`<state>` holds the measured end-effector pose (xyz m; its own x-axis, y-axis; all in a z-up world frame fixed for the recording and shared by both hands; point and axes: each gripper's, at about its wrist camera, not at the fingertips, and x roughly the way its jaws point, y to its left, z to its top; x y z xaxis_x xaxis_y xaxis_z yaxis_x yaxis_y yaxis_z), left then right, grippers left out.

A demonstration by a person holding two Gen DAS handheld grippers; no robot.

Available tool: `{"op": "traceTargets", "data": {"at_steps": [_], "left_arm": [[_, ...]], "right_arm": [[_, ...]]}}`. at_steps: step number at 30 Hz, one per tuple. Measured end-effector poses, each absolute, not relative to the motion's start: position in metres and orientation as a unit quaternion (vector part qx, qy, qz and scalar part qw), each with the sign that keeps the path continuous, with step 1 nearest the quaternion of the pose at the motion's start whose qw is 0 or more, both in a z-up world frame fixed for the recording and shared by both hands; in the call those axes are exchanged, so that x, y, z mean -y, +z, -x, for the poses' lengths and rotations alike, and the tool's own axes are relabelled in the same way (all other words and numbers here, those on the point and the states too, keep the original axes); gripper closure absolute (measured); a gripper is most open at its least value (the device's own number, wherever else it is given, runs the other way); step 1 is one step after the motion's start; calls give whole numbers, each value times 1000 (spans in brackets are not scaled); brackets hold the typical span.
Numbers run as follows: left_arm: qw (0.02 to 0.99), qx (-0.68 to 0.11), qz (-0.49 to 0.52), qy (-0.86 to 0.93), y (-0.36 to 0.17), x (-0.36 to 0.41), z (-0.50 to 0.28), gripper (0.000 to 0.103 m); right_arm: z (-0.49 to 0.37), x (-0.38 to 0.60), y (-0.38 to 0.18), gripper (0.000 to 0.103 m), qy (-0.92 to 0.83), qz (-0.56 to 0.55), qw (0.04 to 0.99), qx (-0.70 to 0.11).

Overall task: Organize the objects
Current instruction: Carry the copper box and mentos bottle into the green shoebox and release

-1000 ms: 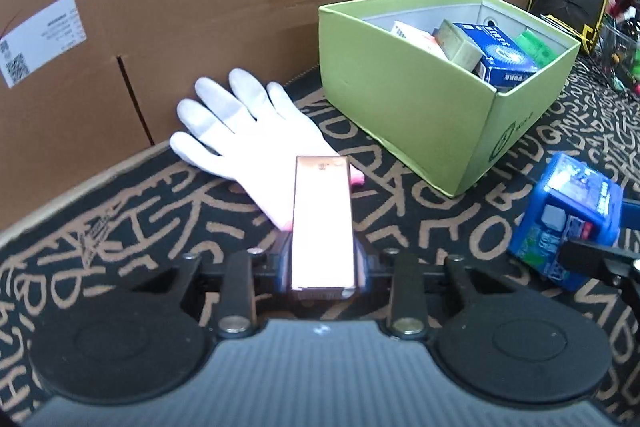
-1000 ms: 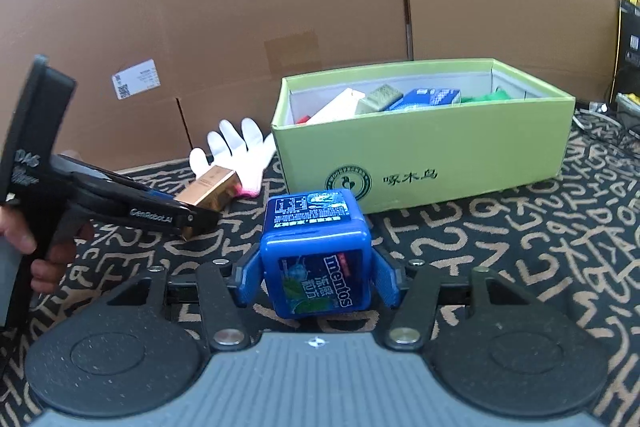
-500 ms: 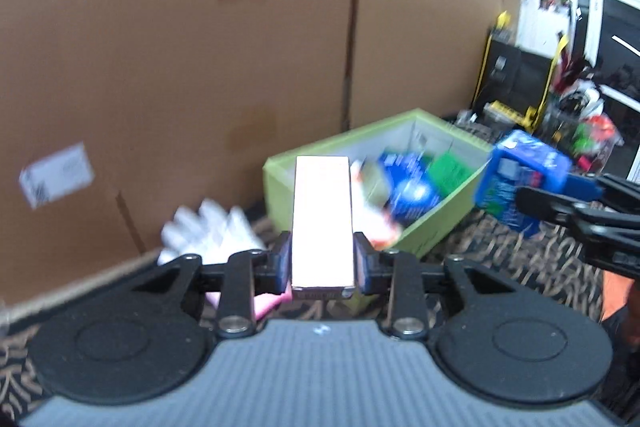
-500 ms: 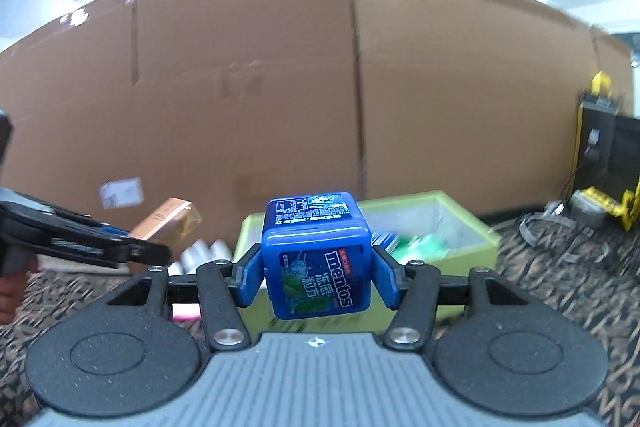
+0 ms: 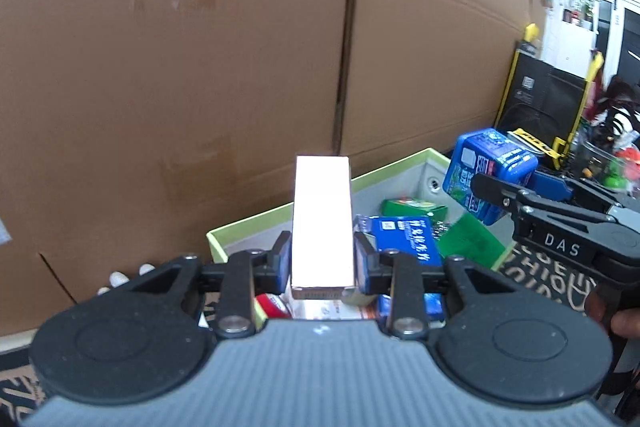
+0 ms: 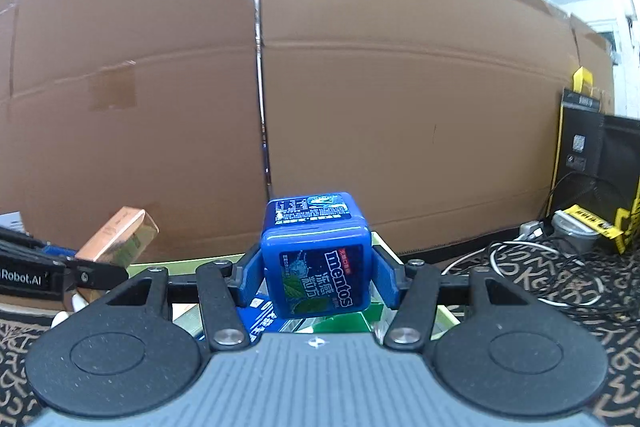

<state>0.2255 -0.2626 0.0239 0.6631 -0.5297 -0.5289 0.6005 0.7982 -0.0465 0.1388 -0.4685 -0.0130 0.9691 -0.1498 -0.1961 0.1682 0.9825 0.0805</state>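
My left gripper (image 5: 322, 261) is shut on a long rose-gold box (image 5: 322, 223), held above the near left corner of the green storage box (image 5: 256, 225). In the right wrist view that rose-gold box (image 6: 118, 237) shows at the left with the left gripper (image 6: 86, 277) on it. My right gripper (image 6: 317, 277) is shut on a blue Mentos cube box (image 6: 316, 255). From the left wrist view the Mentos box (image 5: 486, 173) hangs over the green box's far right end, gripped by the right gripper (image 5: 492, 195). Inside lie a blue carton (image 5: 404, 237) and green packs (image 5: 414, 209).
A tall cardboard wall (image 5: 200, 67) stands right behind the green box. White glove fingertips (image 5: 128, 273) peek out at the left on the patterned mat (image 6: 560, 287). Cables (image 6: 520, 263) and a black-and-yellow case (image 6: 592, 167) lie to the right. A person's hand (image 5: 624, 319) holds the right gripper.
Both grippers rose off the mat and moved over the green box, each still carrying its item. The views tilted up, so the cardboard wall now fills them.
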Motion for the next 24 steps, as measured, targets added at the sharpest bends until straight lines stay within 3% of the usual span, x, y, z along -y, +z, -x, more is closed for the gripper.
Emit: {"op": "traceTargets", "data": {"at_steps": [5,7,9,11,13,24], "left_arm": [[914,-267,-70,-296,10,274,-242,71],[921,-256,-63,-287,5,273,-242,27],[930,-229,-49,-282,3,266,-234,16],[935,-214,-53,-280,1,264,-226,12],[936,-210,-45,-281,0,264,-218,0],[937,-224,-36,-265,3,237,-176,0]], "right_arm": [[-169,471,-32,38,-76,-38,991,-103],[-177,471,-42,30,-81,-31,987,-133],[-170,470,-49,26,-86,-25,988,-123],[-160,469,-53,14,-101,-20,989,-108],[-151,470,-54,12,-108,-19,989,-103],[-109,453,-40,9,-89,-42,990,-100]]}}
